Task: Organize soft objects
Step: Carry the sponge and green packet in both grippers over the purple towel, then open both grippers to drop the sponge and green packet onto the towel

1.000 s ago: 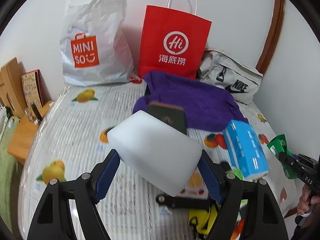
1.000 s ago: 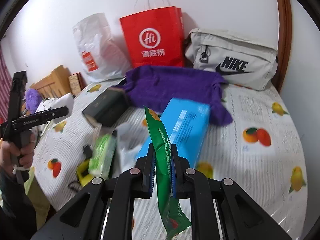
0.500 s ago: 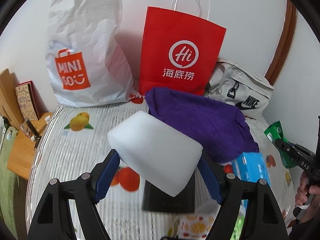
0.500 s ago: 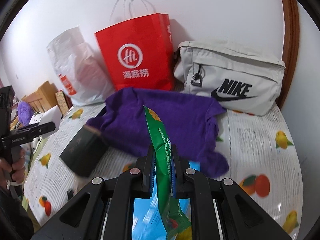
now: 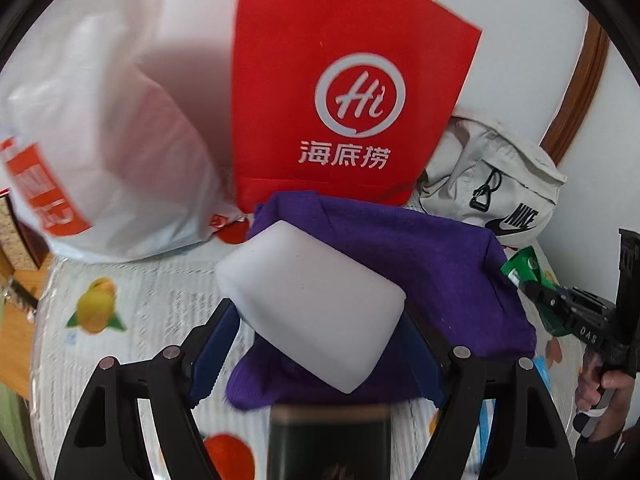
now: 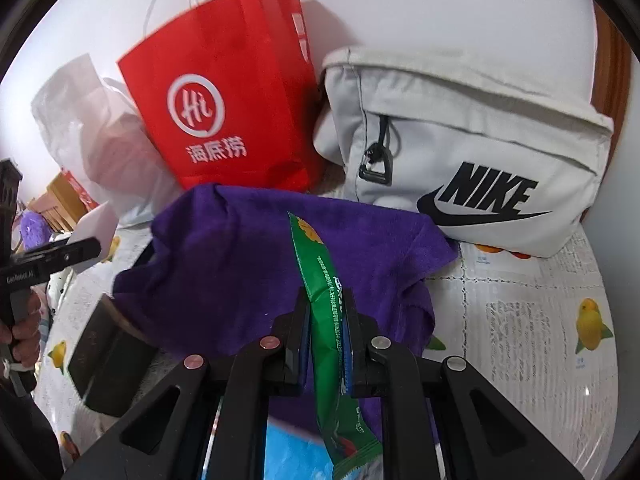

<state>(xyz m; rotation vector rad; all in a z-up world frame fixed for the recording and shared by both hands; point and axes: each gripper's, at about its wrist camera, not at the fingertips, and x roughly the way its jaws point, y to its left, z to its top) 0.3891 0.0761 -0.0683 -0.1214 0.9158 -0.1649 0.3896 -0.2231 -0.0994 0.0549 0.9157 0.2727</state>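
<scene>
My left gripper [image 5: 318, 324] is shut on a white sponge block [image 5: 312, 304], which hangs above the near edge of a purple cloth [image 5: 420, 264]. In the right wrist view my right gripper [image 6: 326, 308] is shut on a thin green snack packet [image 6: 320, 280], upright over the same purple cloth [image 6: 240, 264]. Each view catches the other tool: the right gripper [image 5: 532, 292] with its green packet [image 5: 524, 264] at the right edge, and the left gripper [image 6: 80, 246] with the sponge [image 6: 98, 220] at the left edge.
Against the wall stand a white plastic bag [image 5: 104, 152], a red paper bag [image 5: 352, 92] and a grey Nike bag [image 6: 460, 152]. A dark box [image 6: 108, 364] lies by the cloth's left end and a blue pack [image 6: 292, 452] under my right gripper. A fruit-print cover [image 6: 540, 320] spreads underneath.
Both grippers have moved forward towards the bags at the wall, each keeping its load. The bags and purple cloth loom larger; the blue pack and small items have slid below view.
</scene>
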